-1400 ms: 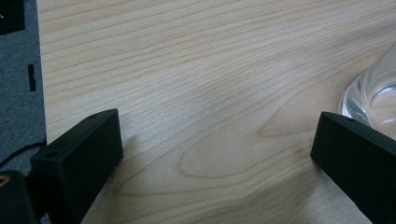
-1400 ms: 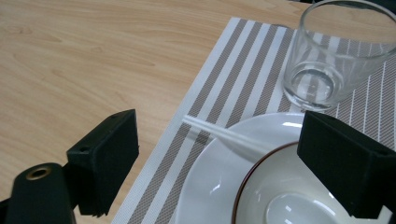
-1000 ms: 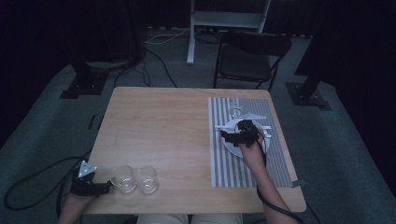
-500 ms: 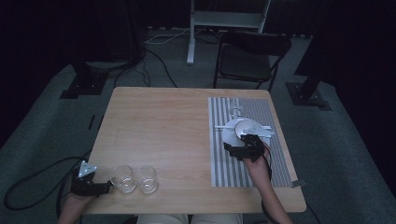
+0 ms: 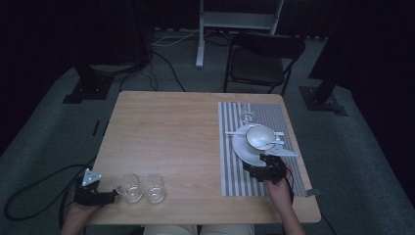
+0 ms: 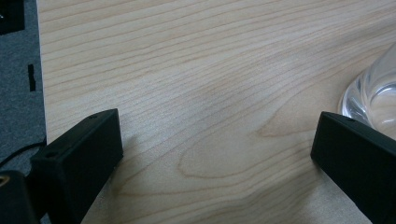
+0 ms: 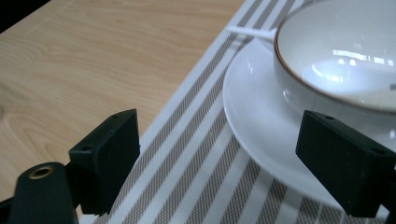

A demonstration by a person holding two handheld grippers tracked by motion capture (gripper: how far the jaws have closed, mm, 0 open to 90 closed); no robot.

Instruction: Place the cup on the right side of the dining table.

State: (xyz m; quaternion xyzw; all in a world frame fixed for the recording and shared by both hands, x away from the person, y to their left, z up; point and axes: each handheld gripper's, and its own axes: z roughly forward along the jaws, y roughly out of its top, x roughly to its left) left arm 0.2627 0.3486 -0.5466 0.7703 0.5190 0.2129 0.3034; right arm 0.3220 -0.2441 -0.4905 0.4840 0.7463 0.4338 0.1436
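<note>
The white ceramic bowl (image 5: 260,136) is sitting on a round white plate (image 5: 243,149) on the grey-striped placemat (image 5: 235,171) at the right of the wooden surface (image 5: 166,132), with what looks like a spoon lying in it. The right hand-held gripper (image 5: 254,169) is hovering just near the plate, jaws spread and holding nothing, so the setting looks largely laid. Two empty clear glass tumblers (image 5: 142,188) are waiting at the near left, beside the left hand-held gripper (image 5: 111,196), which is spread too.

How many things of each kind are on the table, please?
Glasses: 2
Plate: 1
Bowl: 1
Spoon in the bowl: 1
Striped placemat: 1
Small cup behind the plate: 1, hard to make out
Total: 7
</note>
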